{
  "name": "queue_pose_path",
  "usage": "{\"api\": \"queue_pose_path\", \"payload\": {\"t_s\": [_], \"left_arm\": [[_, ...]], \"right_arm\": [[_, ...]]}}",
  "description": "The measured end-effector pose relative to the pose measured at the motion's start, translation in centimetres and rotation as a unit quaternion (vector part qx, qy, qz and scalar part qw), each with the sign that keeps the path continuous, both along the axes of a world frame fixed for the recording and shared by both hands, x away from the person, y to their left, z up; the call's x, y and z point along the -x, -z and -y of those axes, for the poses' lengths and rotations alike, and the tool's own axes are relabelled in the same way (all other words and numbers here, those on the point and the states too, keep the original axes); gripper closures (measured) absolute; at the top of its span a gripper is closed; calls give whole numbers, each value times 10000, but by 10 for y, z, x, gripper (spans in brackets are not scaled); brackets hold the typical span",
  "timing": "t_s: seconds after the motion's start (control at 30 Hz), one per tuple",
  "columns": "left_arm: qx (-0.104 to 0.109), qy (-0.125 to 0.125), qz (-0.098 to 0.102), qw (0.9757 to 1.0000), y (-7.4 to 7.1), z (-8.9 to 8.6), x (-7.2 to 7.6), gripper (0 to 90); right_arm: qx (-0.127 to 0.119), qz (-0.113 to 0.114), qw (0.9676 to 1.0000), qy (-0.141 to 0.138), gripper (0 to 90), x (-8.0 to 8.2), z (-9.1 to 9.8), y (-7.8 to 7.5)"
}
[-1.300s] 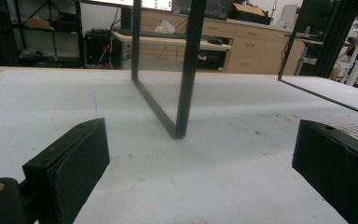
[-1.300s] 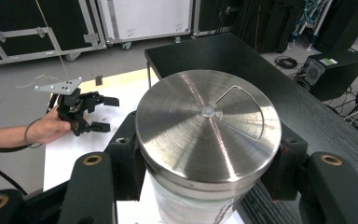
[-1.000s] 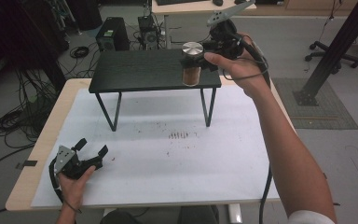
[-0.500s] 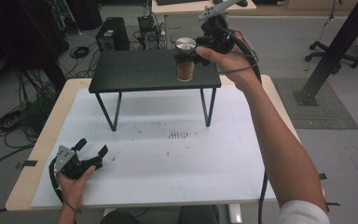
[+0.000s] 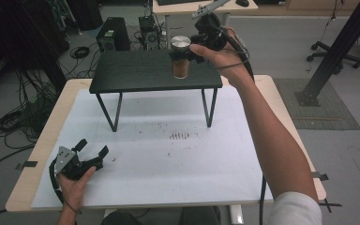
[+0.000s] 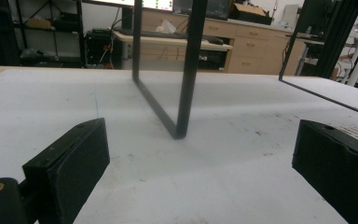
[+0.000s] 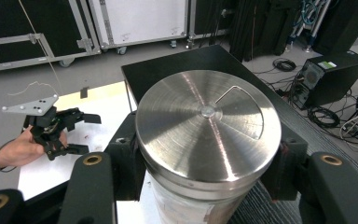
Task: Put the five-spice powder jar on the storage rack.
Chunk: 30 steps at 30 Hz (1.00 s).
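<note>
Right gripper (image 5: 189, 52) clamps the glass spice jar with steel lid (image 5: 181, 58), now carried further left over the black raised shelf (image 5: 136, 72), likely about to set down. Left gripper (image 5: 92, 152) wide open, idle on table.

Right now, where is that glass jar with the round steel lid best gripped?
Just under the steel lid, on the straight glass wall of the jar, coming level from the side. The right tool holds it there: the round upright body fits between flat pads, and the wider lid blocks slipping.
</note>
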State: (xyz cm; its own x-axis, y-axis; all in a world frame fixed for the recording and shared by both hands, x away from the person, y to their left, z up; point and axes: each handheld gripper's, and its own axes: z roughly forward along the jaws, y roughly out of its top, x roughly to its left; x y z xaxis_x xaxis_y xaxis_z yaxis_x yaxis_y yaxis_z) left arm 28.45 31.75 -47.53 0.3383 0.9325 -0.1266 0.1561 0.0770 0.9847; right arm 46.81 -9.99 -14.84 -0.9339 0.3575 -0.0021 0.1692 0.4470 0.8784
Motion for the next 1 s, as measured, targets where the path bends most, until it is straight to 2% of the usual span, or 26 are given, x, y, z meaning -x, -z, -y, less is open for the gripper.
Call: {"api": "queue_pose_path", "payload": {"t_s": [1.0], "left_arm": [[-12, -15, -21, 10000, 0, 1, 0, 43]], "right_arm": [[53, -61, 9998, 161, 429, -30, -10, 15]]}}
